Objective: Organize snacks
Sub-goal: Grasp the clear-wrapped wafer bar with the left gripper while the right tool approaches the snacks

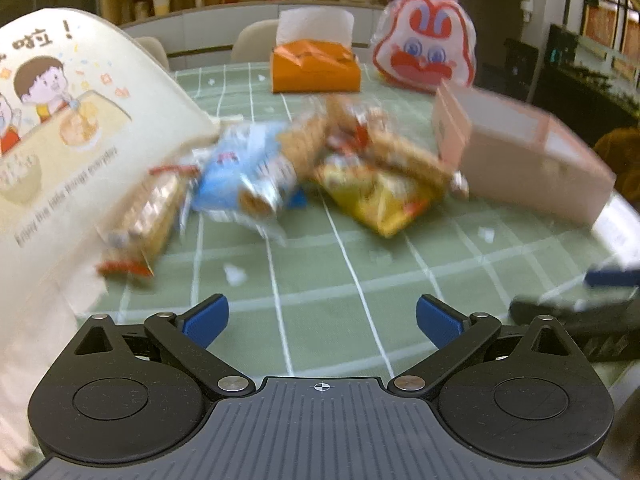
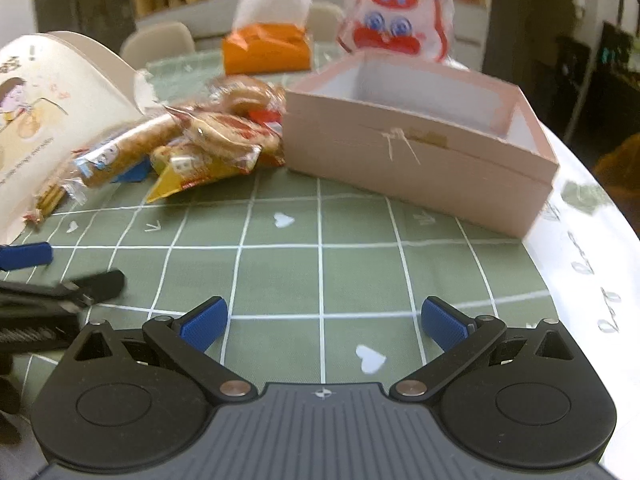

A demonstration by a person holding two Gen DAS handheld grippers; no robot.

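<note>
A pile of wrapped snacks lies mid-table: a blue packet [image 1: 240,172], a yellow packet [image 1: 380,200], biscuit packs [image 1: 148,216] and rolls [image 2: 236,128]. An open, empty pink box [image 2: 420,152] stands right of the pile; it also shows in the left wrist view [image 1: 528,156]. A cream cartoon-printed bag [image 1: 60,140] lies at the left. My left gripper [image 1: 322,320] is open and empty, short of the pile. My right gripper [image 2: 324,322] is open and empty, in front of the pink box. The left gripper's fingers [image 2: 24,254] show at the right view's left edge.
The table has a green grid cloth [image 2: 320,272]. An orange tissue box [image 1: 316,66] and a red-and-white cartoon bag [image 1: 426,46] stand at the far side. The table's white edge [image 2: 592,264] curves along the right. Chairs and a shelf with figurines are behind.
</note>
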